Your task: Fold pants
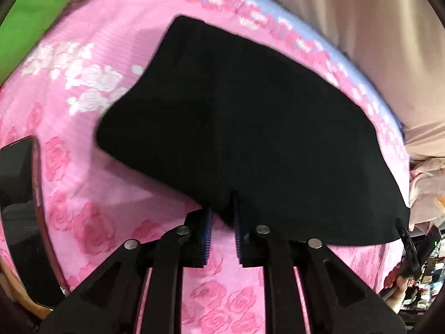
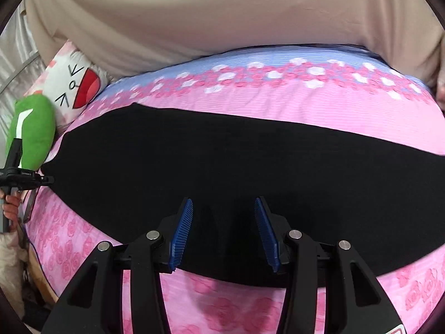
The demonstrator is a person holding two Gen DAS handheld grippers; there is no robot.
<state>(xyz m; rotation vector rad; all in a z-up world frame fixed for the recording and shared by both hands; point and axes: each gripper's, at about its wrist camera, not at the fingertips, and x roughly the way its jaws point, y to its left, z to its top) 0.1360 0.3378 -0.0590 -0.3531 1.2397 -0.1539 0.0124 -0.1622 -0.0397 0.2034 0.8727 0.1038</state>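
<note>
Two hand-held grippers were over a bed with a pink rose bedspread (image 2: 222, 300). The black pants (image 2: 222, 167) lay flat on it in a long band, reaching across the bed from one side to the other, a little way in from the blue strip (image 2: 278, 55) at the far edge.

The left hand-held gripper (image 1: 222, 208) was at the near edge of the pants. Its jaws stood narrow, and a small bunch of black cloth (image 1: 222, 206) sat between the blue pads (image 1: 208, 231). Whether the pads pressed on the cloth could not be told, because the picture was blurred there.

The right hand-held gripper (image 2: 224, 203) hung over the near part of the pants. Its jaws stood about half wide, and its blue pads (image 2: 182, 233) held nothing.

A green plush toy (image 2: 33, 130) and a white pillow with a drawn face (image 2: 72, 83) lay at the far left corner of the bed. A beige cloth (image 2: 222, 14) rose behind the far edge. A dark phone (image 1: 16, 189) lay near the left edge of the bed.
</note>
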